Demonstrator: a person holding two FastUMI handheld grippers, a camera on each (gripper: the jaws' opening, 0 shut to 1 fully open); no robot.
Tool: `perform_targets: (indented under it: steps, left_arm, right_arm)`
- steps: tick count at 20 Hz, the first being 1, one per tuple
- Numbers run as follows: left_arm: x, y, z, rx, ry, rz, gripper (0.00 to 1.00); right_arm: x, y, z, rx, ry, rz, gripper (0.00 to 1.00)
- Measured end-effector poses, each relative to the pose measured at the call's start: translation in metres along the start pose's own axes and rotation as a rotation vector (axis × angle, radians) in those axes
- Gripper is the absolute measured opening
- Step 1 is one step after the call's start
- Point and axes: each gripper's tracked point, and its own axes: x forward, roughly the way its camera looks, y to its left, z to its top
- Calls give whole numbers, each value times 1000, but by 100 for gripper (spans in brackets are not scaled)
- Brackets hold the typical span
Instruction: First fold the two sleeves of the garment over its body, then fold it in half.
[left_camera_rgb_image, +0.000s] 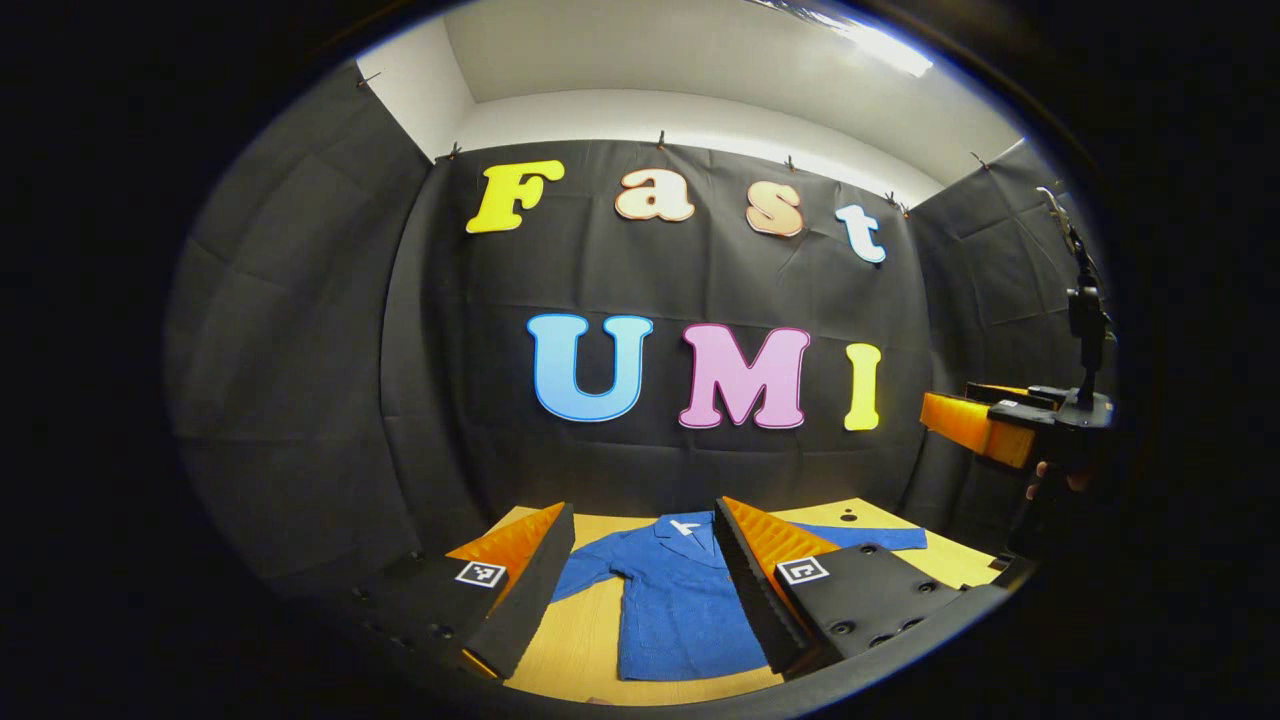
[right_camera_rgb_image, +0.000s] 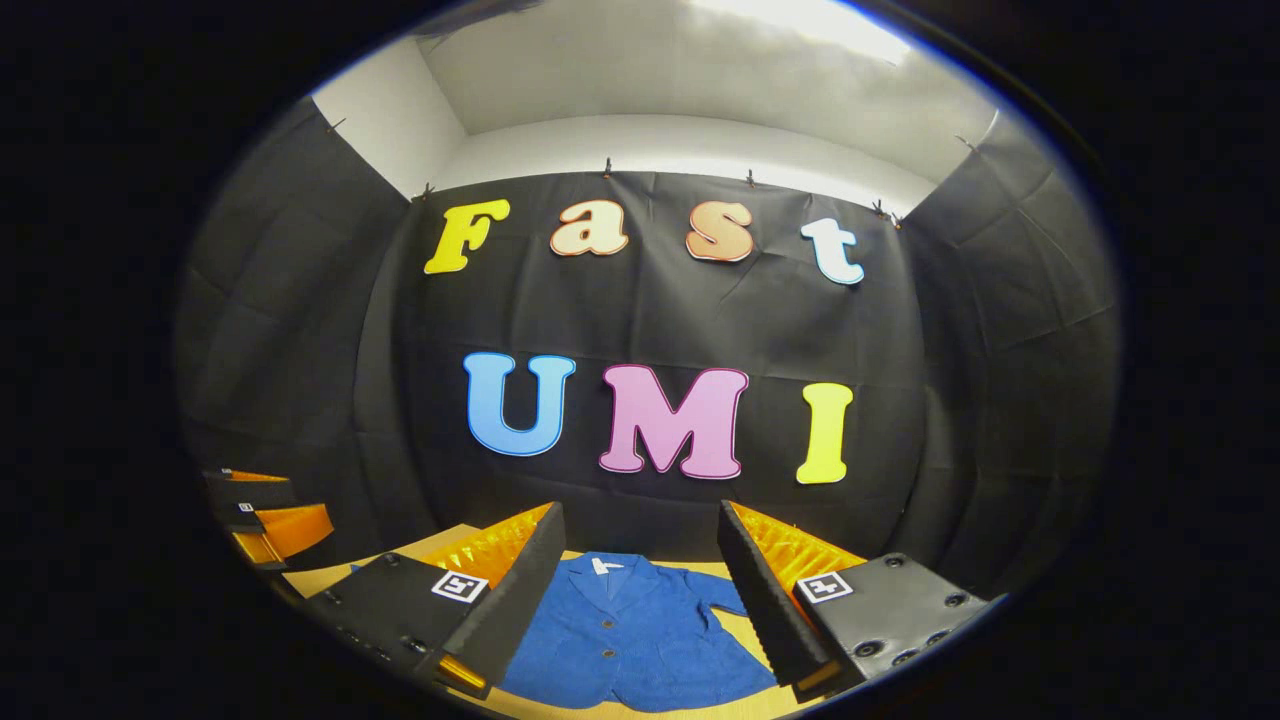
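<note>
Looking down past both tools, I see the blue jacket (left_camera_rgb_image: 675, 600) lying flat and face up on the wooden desk (left_camera_rgb_image: 575, 640), collar toward the far wall, both sleeves spread out to the sides and neither yet folded. My left tool (left_camera_rgb_image: 640, 580) hangs above it with its fingers wide apart and nothing between them; my right tool (right_camera_rgb_image: 635, 600) is likewise spread and empty over the jacket's front. The first step, as I judge it, is a sleeve fold: I should bring each tool down near a cuff, pinch only the sleeve layer, lift little and carry it across the chest so the body does not drag. In the left gripper view the other tool sits off to the right, held by a hand (left_camera_rgb_image: 1050, 480). Nothing lies on the desk to block the sleeves.
</note>
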Motion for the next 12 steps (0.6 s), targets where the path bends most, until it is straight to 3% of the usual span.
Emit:
perform_targets:
  steps: [12]
  left_arm:
    - [73, -17, 3, 17, 35, 41, 81]
  right_arm:
    - [64, -31, -25, 38, 40, 25, 96]
